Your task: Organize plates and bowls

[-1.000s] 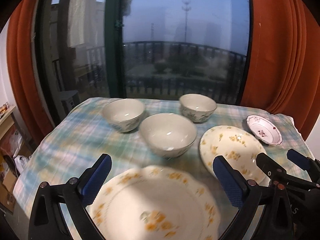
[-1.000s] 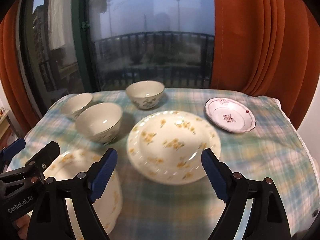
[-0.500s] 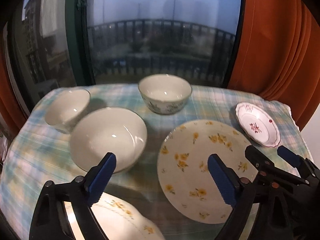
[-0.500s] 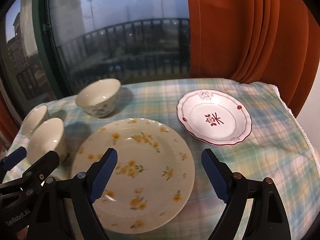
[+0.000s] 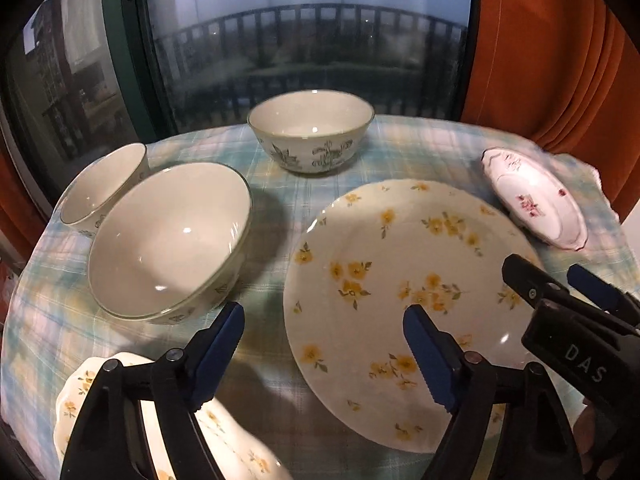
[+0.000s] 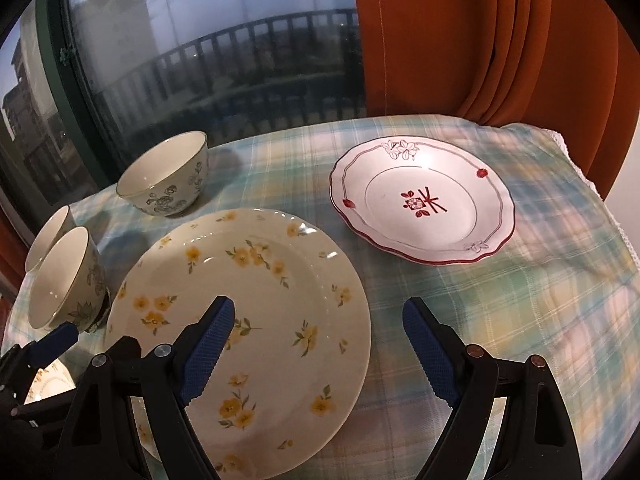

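Note:
A large plate with yellow flowers (image 5: 404, 280) (image 6: 256, 320) lies mid-table. A red-trimmed white plate (image 6: 424, 200) (image 5: 536, 208) lies to its right. Three flowered bowls stand left and back: a large one (image 5: 168, 240) (image 6: 64, 280), a small one (image 5: 104, 188) (image 6: 48, 236), and a far one (image 5: 312, 132) (image 6: 168, 176). A second yellow-flower plate (image 5: 168, 420) sits under my left gripper (image 5: 324, 352), which is open and empty. My right gripper (image 6: 320, 352) is open and empty, over the large plate's right edge.
A green plaid tablecloth (image 6: 520, 320) covers the table. Orange curtains (image 6: 480, 40) hang at the back right. A glass balcony door (image 5: 304, 40) stands behind the table. The table's right edge (image 6: 616, 228) drops off near the red-trimmed plate.
Both grippers have moved forward and right over the table. The plates and bowls look nearer. Both stay open and empty.

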The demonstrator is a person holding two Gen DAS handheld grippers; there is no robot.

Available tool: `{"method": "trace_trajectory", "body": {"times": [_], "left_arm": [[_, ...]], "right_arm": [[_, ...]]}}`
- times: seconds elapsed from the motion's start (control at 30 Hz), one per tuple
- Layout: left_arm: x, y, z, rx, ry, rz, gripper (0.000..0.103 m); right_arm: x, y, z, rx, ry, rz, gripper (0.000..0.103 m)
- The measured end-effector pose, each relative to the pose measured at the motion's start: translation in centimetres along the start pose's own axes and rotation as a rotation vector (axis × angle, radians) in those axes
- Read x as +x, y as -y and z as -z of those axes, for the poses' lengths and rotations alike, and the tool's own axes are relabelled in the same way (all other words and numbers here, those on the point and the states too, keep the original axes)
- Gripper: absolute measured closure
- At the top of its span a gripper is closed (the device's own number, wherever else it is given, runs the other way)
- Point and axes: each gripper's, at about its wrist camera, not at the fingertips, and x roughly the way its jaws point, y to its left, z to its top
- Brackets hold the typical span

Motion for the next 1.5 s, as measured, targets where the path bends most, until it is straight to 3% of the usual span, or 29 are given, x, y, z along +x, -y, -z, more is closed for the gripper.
{"method": "trace_trajectory", "body": {"times": [0.13,0.2,0.27,0.4,0.6,0.73,0.83,1.0,1.1,1.23,1.33,1.5], "left_arm": [[1.2,0.3,0.0,-0.008,-0.050,0.016,0.022],[1.9,0.4,0.0,-0.003,-0.064,0.015,0.028],[2.4,0.6,0.1,0.005,-0.074,0.023,0.033],[2.5,0.6,0.2,0.001,-0.064,0.028,0.033],[2.4,2.0,0.9,0.054,-0.061,-0.030,0.033],[1.6,2.6,1.8,0.083,-0.059,-0.006,0.033],[1.0,3.3,2.6,0.112,-0.065,0.013,0.033],[0.1,4.5,4.3,0.169,-0.063,0.045,0.033],[-0.6,4.4,4.6,0.160,-0.083,0.096,0.033],[-0.6,4.5,4.7,0.163,-0.086,0.105,0.027],[0.3,5.1,4.4,0.182,-0.090,0.087,0.024],[1.4,4.6,3.4,0.115,-0.113,0.127,0.026]], "right_arm": [[0.9,0.0,0.2,-0.011,-0.021,-0.002,0.015],[1.5,0.0,0.3,-0.013,-0.028,0.005,0.016],[2.1,0.0,0.5,-0.011,-0.041,0.003,0.023],[3.6,0.2,0.8,-0.019,-0.105,0.004,0.045],[3.3,0.2,1.0,-0.009,-0.121,0.010,0.051],[2.0,0.4,1.9,-0.011,-0.101,0.065,0.051],[1.1,1.6,3.1,0.035,-0.126,0.046,0.051],[-1.2,2.9,5.1,0.049,-0.113,0.085,0.051],[-2.4,3.7,6.3,0.062,-0.117,0.098,0.051],[-2.9,4.3,7.2,0.072,-0.122,0.078,0.051],[-2.6,4.2,6.9,0.067,-0.111,0.087,0.048],[-1.6,3.9,5.9,0.040,-0.070,0.114,0.046]]}}
